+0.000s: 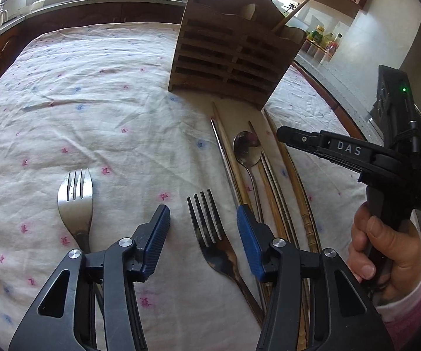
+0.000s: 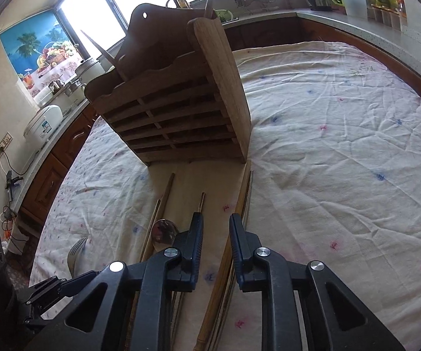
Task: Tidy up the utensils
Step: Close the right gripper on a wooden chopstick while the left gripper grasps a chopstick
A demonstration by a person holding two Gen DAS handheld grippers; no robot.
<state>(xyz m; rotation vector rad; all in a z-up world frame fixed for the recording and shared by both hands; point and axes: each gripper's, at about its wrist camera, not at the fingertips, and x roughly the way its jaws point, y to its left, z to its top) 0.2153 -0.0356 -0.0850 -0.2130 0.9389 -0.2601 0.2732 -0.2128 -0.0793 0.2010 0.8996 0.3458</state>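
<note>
While both grippers hang over the cloth point(image 1: 99, 93), neither pad set presses on anything. Left gripper point(image 1: 203, 235): jaws part open, blue pads point(image 1: 159, 235) astride the dark fork point(image 1: 210, 234), whose tines point to 12 o'clock; gap visible on both sides, no contact. Right pad sits over the chopstick bundle's near edge; contact there can't be told. Right gripper point(image 2: 216, 245): jaws narrow but not closed, a slit remains. A bamboo chopstick point(image 2: 231, 234) runs under that slit toward 12; held or not — can't tell, appears free. No earlier frame supplied.

Utensils: silver fork point(image 1: 75, 201) at 9 o'clock of the dark fork, well apart. Spoon point(image 1: 247, 149) at 1 o'clock of it, bowl toward the rack, lying among chopsticks point(image 1: 225, 152). Rack point(image 1: 234, 55), wooden, slatted, stands at 12 o'clock on the cloth, just beyond the chopstick tips; one chopstick point(image 1: 294, 11) already stands in it, leaning. A hand point(image 1: 386, 251) grips the right gripper's handle at 3 o'clock in left view.
</note>
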